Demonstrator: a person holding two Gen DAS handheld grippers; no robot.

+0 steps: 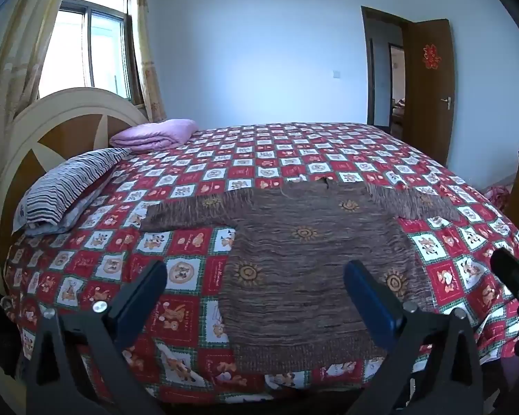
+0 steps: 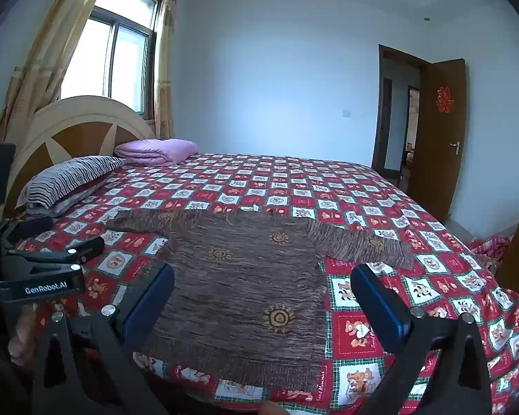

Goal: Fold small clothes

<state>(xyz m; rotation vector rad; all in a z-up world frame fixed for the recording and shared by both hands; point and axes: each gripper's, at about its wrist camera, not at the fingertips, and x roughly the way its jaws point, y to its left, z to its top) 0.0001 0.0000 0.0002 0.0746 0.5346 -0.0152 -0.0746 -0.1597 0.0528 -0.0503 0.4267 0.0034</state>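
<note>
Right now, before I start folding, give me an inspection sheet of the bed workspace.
Surface: bed with red checked cartoon sheet, smooth.
Job's things: brown sweater lies flat near the bed's front edge, both sleeves spread out sideways, hem toward the cameras; no fold made.
Clutter: striped pillow and folded purple blanket by the headboard, apart from the sweater.
Grippers: left tool open, empty, above the sweater's lower part; right tool open, empty, over its right side.
Cables: nothing seen.
Surroundings: window with curtains, open brown door, blue wall.
</note>
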